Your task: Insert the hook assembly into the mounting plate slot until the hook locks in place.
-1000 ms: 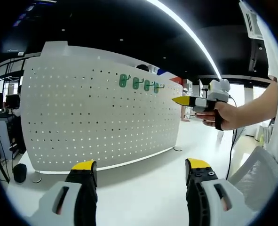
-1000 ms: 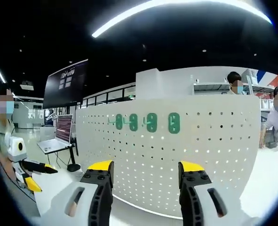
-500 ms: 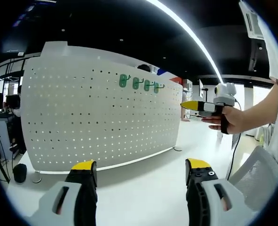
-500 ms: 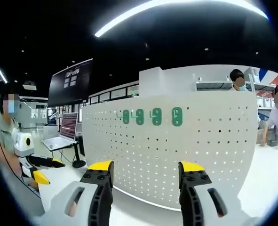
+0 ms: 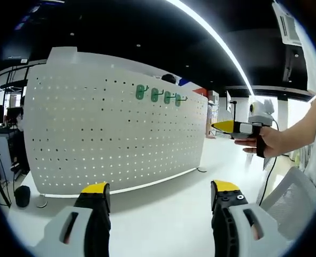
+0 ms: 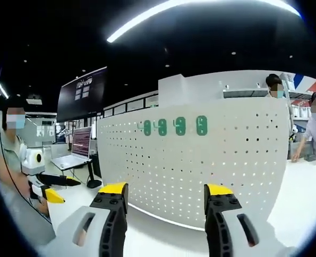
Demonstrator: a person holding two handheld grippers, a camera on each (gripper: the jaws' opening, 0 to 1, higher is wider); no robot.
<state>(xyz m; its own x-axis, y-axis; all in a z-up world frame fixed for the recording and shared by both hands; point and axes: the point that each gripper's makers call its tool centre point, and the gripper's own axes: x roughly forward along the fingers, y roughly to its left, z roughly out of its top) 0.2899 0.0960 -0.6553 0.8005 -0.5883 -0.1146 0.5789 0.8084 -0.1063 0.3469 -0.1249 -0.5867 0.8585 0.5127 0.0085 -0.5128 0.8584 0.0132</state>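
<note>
In the left gripper view, the left gripper (image 5: 160, 201) sits at the bottom of the frame with its two yellow-tipped fingers (image 5: 95, 189) wide apart and nothing between them. Past them is a white bench (image 5: 163, 206). On it stands a big white board full of little holes, the mounting plate (image 5: 109, 134), which takes up the left and middle of the frame. Four small green hooks (image 5: 159, 95) hang in a row near the top of the board, a bit right of its middle. At the right of the frame a hand (image 5: 270, 142) holds the right gripper (image 5: 217, 126) up in the air, pointing left toward the board and well apart from it. You cannot tell from here how far its fingers are spread.

In the right gripper view, the right gripper (image 6: 166, 201) is at the bottom, its yellow-tipped fingers (image 6: 217, 190) wide apart and empty. The mounting plate (image 6: 200, 160) fills the middle, with the green hooks (image 6: 174, 127) in a row near its top. A laptop (image 6: 75, 152) sits at the left, and the left gripper (image 6: 49, 194) pokes in at the lower left
</note>
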